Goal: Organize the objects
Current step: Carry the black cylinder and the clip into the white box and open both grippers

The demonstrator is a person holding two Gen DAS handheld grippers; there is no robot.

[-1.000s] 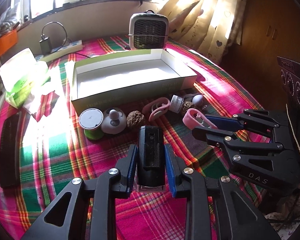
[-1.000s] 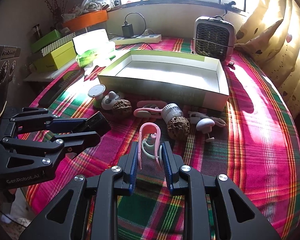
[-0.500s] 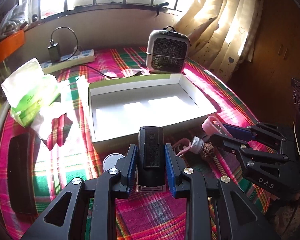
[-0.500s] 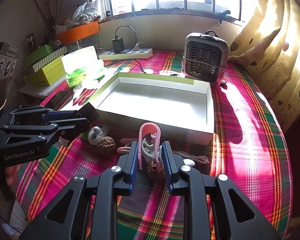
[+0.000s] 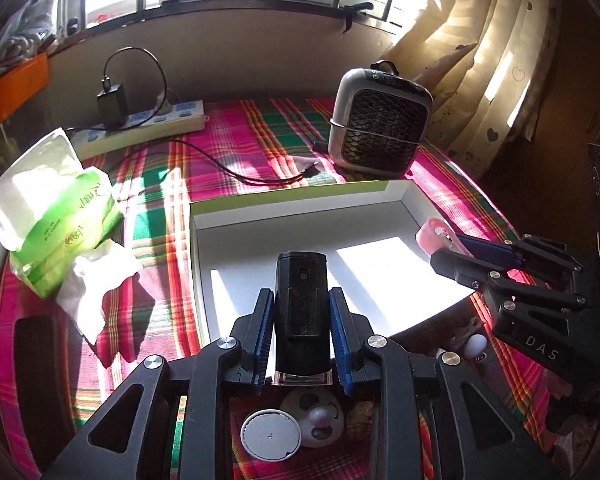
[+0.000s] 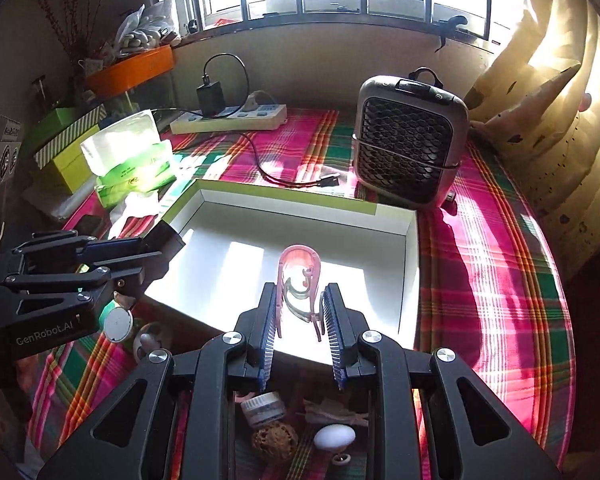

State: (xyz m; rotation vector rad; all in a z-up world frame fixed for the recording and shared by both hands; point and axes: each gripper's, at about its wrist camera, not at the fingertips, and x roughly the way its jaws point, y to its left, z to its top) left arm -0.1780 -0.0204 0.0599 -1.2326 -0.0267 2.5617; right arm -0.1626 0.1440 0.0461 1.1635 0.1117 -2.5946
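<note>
My left gripper is shut on a black oblong device, held above the near left part of the open white cardboard box. My right gripper is shut on a pink hair clip, hanging over the box near its front right. Each gripper shows in the other's view: the right one with the pink clip, the left one with the black device. Small loose items lie on the plaid cloth below both grippers: a white round lid, a walnut, a small jar.
A small grey fan heater stands behind the box. A power strip with a charger and a loose cable lie at the back. A green tissue pack sits left, with a dark flat object near the table's left edge. Curtains hang right.
Both grippers have moved forward from the row of small items to above the box, carrying the black device and the pink clip. The loose items now lie beneath the grippers.
</note>
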